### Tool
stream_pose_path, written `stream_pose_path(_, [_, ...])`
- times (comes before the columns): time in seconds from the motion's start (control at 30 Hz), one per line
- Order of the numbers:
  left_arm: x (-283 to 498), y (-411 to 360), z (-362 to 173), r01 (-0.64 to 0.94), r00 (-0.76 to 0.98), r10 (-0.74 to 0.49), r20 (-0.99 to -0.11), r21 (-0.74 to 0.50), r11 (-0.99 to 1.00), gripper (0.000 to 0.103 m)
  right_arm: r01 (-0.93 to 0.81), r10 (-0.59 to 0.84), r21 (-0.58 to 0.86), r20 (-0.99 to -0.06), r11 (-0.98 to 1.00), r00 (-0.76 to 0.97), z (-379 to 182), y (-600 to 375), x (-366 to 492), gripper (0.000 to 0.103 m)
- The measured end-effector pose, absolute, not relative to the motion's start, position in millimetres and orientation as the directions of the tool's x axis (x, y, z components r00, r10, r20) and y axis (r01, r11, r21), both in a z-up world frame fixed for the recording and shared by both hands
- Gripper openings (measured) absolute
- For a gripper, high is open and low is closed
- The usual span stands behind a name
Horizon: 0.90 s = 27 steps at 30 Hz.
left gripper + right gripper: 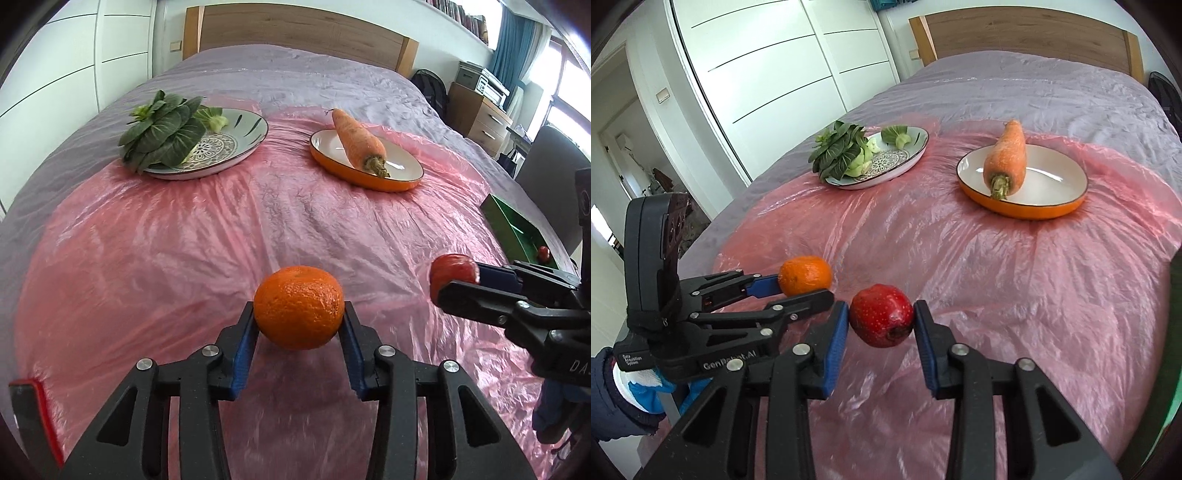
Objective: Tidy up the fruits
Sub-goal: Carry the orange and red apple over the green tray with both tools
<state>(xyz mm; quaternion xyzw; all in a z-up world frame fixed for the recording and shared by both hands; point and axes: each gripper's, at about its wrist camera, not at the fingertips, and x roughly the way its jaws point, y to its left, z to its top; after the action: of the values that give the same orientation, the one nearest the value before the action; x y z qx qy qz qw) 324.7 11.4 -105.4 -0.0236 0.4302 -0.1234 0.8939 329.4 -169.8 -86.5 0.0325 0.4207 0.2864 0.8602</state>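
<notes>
From the left wrist view, the left gripper (299,314) is clamped on an orange (298,307), its blue pads pressed to either side of the fruit, held just above the pink plastic sheet (184,236) that covers the bed. Off to the right, the right gripper (456,275) grips a red fruit (452,271) between its fingers. Farther back on the sheet sits a patterned plate (236,147) with leafy greens (162,129) heaped on its left side, and beside it an orange-rimmed dish (402,168) with a carrot (358,138) lying across it. At the right edge stands a green tray (513,225) with a small red fruit (543,252) inside.

From the right wrist view, the right gripper (881,321) is closed tight on the red fruit (881,319), which hangs above the sheet (997,280). To its left, the left gripper (801,284) holds the orange (805,275), carried by a gloved hand (639,384). The two fruits are near each other, not touching. Behind, the greens (842,151) rest on the patterned plate (908,155), and the carrot (1004,158) lies in the orange-rimmed dish (1052,184), stem end toward the camera.
</notes>
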Motion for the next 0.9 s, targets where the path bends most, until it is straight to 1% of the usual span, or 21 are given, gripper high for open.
stream_pose_path(0.3, [285, 6, -85, 0.206, 0.591, -0.243, -0.769, -0.147, 0.967, 0.038, -0.476, 0.534, 0.312, -0.713, 0.822, 0.455, -76, -186, 284, 0.060])
stream_pose_path(0.57, [232, -19, -68, 0.247, 0.568, -0.255, -0.783, -0.133, 0.960, 0.038, -0.476, 0.524, 0.308, -0.734, 0.824, 0.433, -65, -208, 218, 0.060])
stream_pose_path(0.8, [191, -57, -53, 0.318, 0.538, -0.292, -0.791, -0.130, 0.939, 0.038, -0.408, 0.480, 0.304, -0.752, 0.861, 0.452, -60, -250, 162, 0.060])
stream_pose_path(0.9, [173, -81, -54, 0.361, 0.503, -0.324, -0.801, -0.147, 0.921, 0.038, -0.373, 0.458, 0.303, -0.762, 0.877, 0.457, -61, -271, 142, 0.060])
